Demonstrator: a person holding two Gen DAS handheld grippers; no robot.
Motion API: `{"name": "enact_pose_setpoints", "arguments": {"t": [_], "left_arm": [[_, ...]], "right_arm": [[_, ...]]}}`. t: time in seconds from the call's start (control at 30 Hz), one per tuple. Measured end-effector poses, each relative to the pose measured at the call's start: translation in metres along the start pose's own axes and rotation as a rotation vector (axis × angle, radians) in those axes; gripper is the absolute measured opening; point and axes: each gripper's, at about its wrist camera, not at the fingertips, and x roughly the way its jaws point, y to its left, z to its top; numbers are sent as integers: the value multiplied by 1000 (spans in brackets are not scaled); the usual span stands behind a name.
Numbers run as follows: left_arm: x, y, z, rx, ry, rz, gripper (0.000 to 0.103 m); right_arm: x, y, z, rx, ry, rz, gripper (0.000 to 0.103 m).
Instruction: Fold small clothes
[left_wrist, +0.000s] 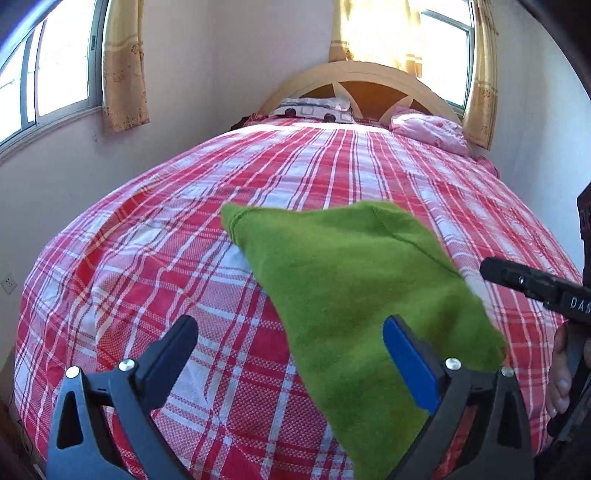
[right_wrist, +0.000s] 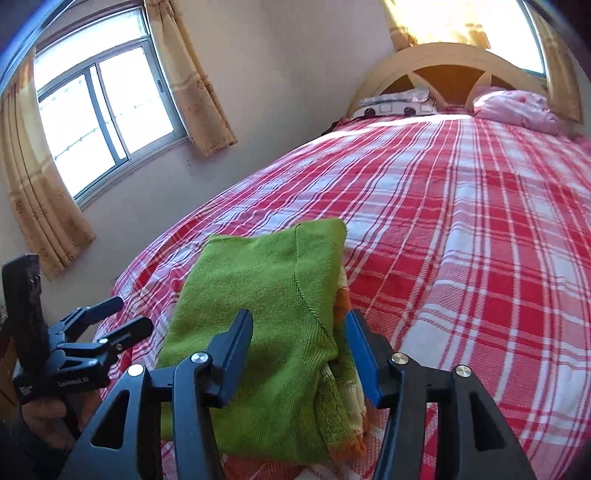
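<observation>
Both tongs, left tongs (left_wrist: 291, 354) and right tongs (right_wrist: 299, 350), are spread, nothing pinched. Soft, light green knit (right_wrist: 258, 314) on the bed (right_wrist: 461, 240) is probably best pinched at its 12 o'clock edge.

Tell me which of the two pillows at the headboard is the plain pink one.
The pink pillow on the right side of the headboard. The other pillow, to its left, is whitish with dark square and round prints.

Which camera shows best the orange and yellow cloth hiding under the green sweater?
The right wrist view. There the orange and yellow patterned cloth peeks out along the right edge of the folded fuzzy green sweater, beside the right claw. The left wrist view shows only the sweater's green top; the patterned cloth is hidden.
</observation>
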Motion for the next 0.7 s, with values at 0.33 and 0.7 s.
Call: {"name": "enact_pose_setpoints", "arguments": {"t": [0.33,0.7], "left_arm": [[-55,-22,23,37,-147,-69,103],[-64,-24,23,29,-163,-72,103]], "right_arm": [[-54,27,1,-117,-116,-91,58],[-66,34,-2,-127,-146,-104,58]]}}
